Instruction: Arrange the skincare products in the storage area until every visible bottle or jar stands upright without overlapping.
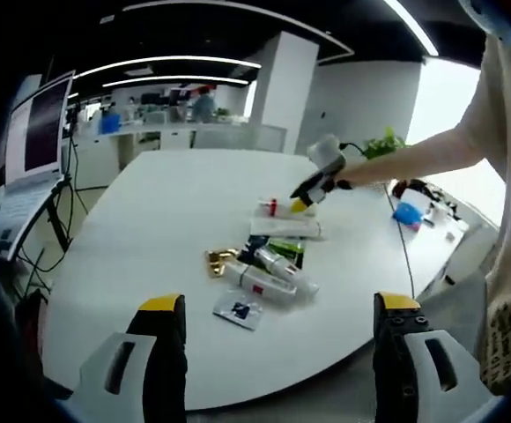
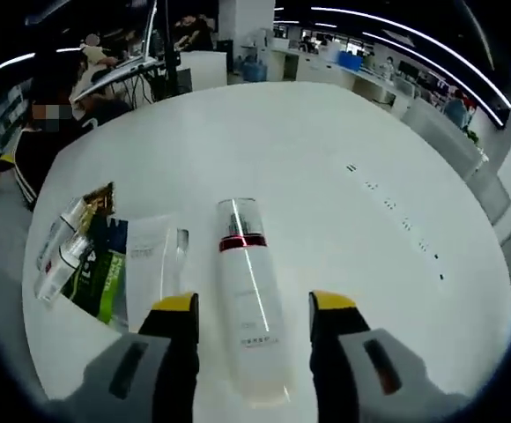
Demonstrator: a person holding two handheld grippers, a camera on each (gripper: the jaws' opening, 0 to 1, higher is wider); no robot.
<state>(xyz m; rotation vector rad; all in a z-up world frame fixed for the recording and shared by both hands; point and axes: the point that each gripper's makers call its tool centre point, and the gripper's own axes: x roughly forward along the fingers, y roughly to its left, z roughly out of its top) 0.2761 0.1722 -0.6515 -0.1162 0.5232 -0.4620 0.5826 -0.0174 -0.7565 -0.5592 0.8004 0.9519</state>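
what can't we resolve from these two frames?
- Left gripper view: pile of products too small; can't separate overlapping items or read labels.
- Left gripper view: right gripper far off; what its jaws hold can't be told.
- Right gripper view: white bottle lies between the jaws; contact unclear, and its lower end is cut off by the rim.
- Right gripper view: green packet partly hidden under the tubes.

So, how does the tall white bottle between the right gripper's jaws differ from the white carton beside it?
The tall white bottle is rounded, with a clear cap and a red band at the neck; the white carton is flat-sided and plain, with no cap. The bottle lies between the open jaws of the right gripper, while the carton lies outside them, next to a green packet. Both are white and lie flat on the white table.
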